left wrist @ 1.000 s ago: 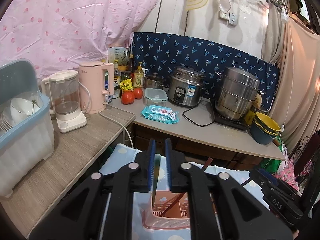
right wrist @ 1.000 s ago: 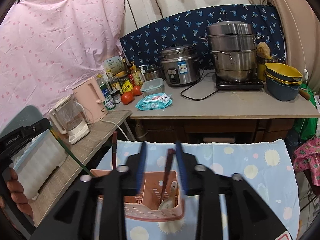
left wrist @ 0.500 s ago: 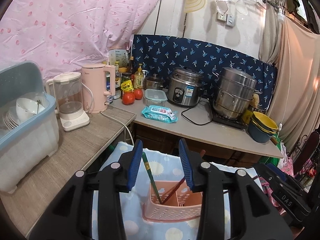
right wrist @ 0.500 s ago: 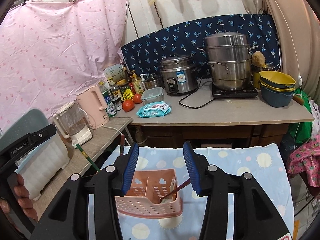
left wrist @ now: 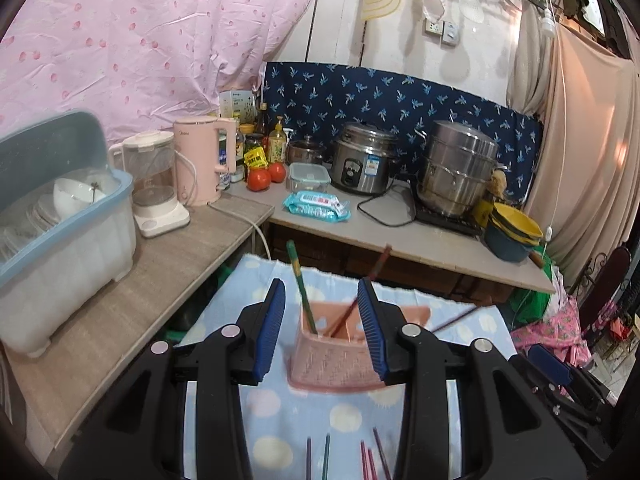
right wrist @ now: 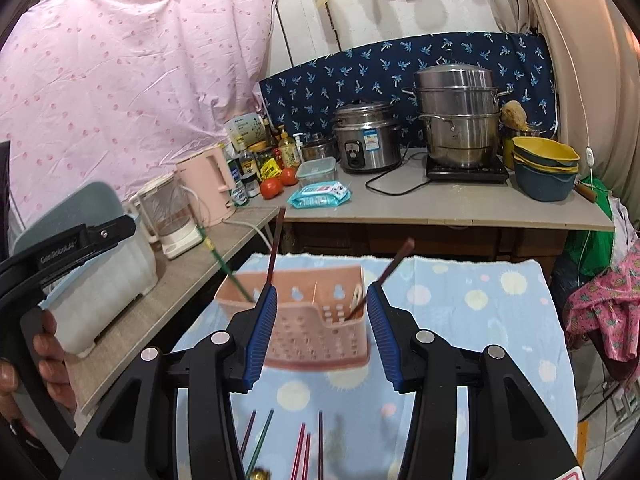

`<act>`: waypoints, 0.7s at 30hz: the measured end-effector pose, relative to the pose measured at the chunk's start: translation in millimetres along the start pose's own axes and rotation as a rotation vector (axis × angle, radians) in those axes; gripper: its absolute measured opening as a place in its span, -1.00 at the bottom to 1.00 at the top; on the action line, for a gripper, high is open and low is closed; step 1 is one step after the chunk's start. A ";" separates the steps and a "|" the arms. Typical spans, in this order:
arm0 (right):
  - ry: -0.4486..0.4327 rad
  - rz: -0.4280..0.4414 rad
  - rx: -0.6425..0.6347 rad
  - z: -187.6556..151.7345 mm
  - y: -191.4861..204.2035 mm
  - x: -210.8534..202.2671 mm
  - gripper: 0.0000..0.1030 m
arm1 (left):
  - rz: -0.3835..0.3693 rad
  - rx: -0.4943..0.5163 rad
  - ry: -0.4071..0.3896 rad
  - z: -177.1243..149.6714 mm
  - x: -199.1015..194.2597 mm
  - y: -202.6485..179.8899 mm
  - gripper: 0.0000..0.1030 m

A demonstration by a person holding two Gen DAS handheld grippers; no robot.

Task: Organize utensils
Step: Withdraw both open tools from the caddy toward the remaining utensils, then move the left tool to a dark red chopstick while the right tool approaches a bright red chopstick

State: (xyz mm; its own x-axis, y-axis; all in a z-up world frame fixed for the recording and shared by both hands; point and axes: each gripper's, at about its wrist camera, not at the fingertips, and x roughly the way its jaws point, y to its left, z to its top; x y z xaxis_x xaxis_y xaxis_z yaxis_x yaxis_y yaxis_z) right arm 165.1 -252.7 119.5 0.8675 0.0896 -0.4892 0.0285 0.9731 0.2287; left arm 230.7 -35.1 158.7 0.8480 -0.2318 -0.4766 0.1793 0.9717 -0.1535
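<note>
Both hand-held grippers, left and right, just spread apart, empty; basket holds chopsticks.

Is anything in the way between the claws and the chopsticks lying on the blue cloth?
Nothing visible. The loose chopsticks lie bare on the dotted blue cloth, below both open claws, nearer than the pink plastic basket.

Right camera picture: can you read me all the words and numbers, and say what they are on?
"GenRobot.AI" on the black arm of the left gripper.
Rice cooker label: too small to read.
Blue wipes pack: too blurred.
Bottles and box by the pink kettle: too small.
</note>
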 end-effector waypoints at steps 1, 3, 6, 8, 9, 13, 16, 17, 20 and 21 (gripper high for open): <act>0.005 -0.001 -0.003 -6.4 1.7 -4.8 -0.11 | 0.001 0.004 0.010 -7.3 -4.5 -0.2 -0.30; 0.020 -0.005 -0.016 -22.6 5.8 -14.8 -0.11 | 0.007 0.008 0.023 -19.3 -10.9 -0.4 -0.30; 0.051 -0.003 -0.021 -44.7 10.3 -26.4 -0.11 | 0.008 0.012 0.054 -41.5 -19.4 -0.5 -0.28; 0.067 -0.003 -0.020 -57.8 11.3 -32.9 -0.11 | 0.016 0.014 0.076 -59.3 -24.9 -0.3 -0.28; 0.076 -0.005 -0.019 -66.5 12.1 -36.9 -0.11 | 0.018 0.015 0.086 -64.9 -26.3 0.2 -0.28; 0.127 -0.011 -0.013 -101.0 12.8 -46.8 -0.11 | 0.018 0.000 0.142 -99.0 -35.9 7.3 -0.28; 0.178 -0.026 -0.012 -130.5 10.7 -51.9 -0.11 | 0.025 0.000 0.187 -128.7 -41.5 12.8 -0.28; 0.196 -0.035 -0.012 -140.9 9.4 -53.0 -0.11 | 0.027 0.001 0.200 -138.6 -42.7 14.3 -0.28; 0.249 -0.041 0.002 -166.4 5.3 -53.5 -0.11 | 0.038 0.008 0.258 -172.3 -43.7 18.3 -0.28; 0.272 -0.047 0.006 -176.4 4.1 -52.8 -0.11 | 0.043 0.007 0.274 -179.4 -43.0 19.8 -0.28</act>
State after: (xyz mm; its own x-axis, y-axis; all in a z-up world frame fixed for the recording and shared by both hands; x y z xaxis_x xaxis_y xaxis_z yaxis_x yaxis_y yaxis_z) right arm 31.8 -215.9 -2.2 0.7000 0.0991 -0.7073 0.0692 0.9763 0.2052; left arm 108.3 -13.9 20.9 0.6885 -0.1924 -0.6993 0.1500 0.9811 -0.1223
